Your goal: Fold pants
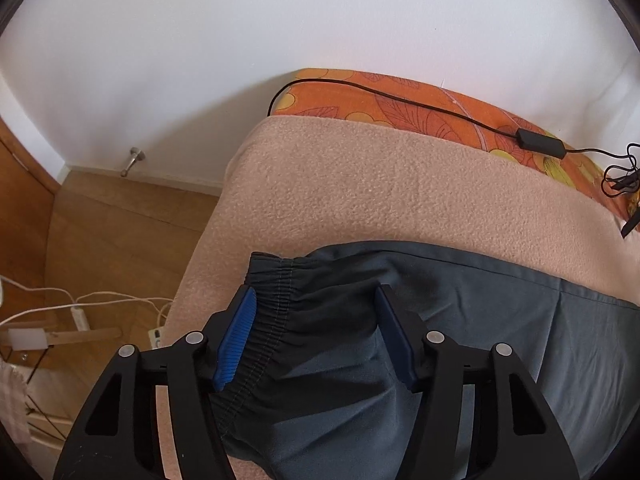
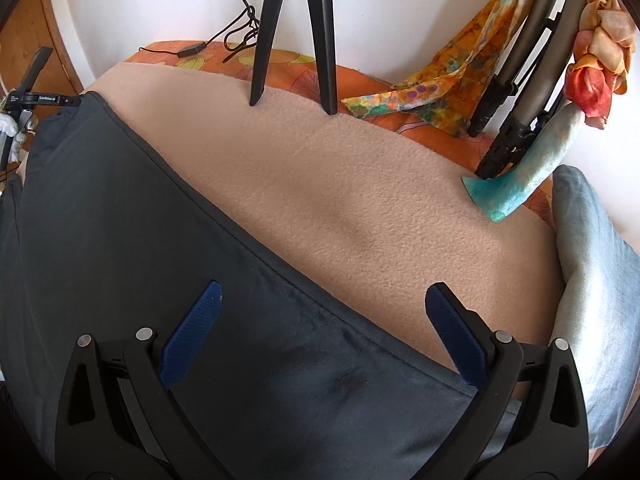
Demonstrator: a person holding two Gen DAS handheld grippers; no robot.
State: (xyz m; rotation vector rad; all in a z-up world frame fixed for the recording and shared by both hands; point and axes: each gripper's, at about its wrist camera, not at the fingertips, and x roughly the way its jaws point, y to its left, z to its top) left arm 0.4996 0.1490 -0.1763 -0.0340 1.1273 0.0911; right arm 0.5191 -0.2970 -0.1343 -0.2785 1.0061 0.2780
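Note:
Dark grey pants lie flat on a beige fleece blanket over a bed. In the left wrist view the elastic waistband lies at the blanket's left edge. My left gripper is open, its blue pads on either side of the waistband, just above the cloth. In the right wrist view the pants run from the upper left down to the bottom. My right gripper is wide open above the leg's far edge, holding nothing. The other gripper shows at the far left by the waistband.
An orange patterned sheet with a black cable and adapter lies behind the blanket. Tripod legs, colourful scarves and a light blue pillow border the blanket. Wooden floor with white cables lies left of the bed.

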